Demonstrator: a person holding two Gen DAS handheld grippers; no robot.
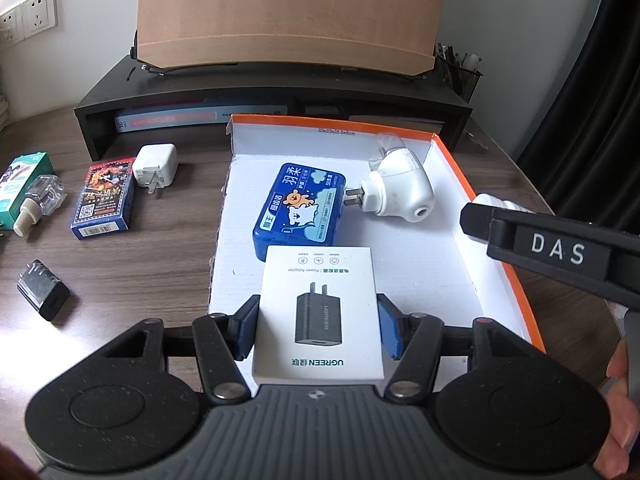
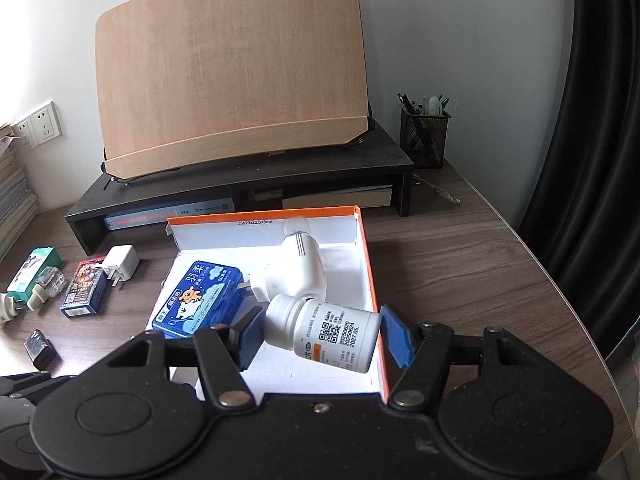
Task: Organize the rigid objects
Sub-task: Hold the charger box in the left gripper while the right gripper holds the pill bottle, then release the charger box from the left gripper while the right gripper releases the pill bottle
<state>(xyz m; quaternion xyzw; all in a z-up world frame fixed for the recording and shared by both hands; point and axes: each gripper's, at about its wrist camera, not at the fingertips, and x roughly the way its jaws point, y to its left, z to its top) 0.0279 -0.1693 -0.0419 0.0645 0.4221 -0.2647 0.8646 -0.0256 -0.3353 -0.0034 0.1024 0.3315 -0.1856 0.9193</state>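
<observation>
1. Left claw [image 1: 318,326] grips white charger box [image 1: 319,312] over the orange-rimmed tray [image 1: 496,264].
2. Right claw [image 2: 322,338] clamps white pill bottle [image 2: 326,334] above that tray.
3. Blue tin [image 1: 300,210] lies inside.

The dark wood-grain bench [image 2: 460,248] looks matt; the orange-rimmed white cardboard tray [image 2: 366,256] is rough inside. The white plastic pill bottle [image 2: 332,334] and blue plastic case [image 1: 300,208] shine; the white paper charger carton [image 1: 318,312] is smooth
</observation>
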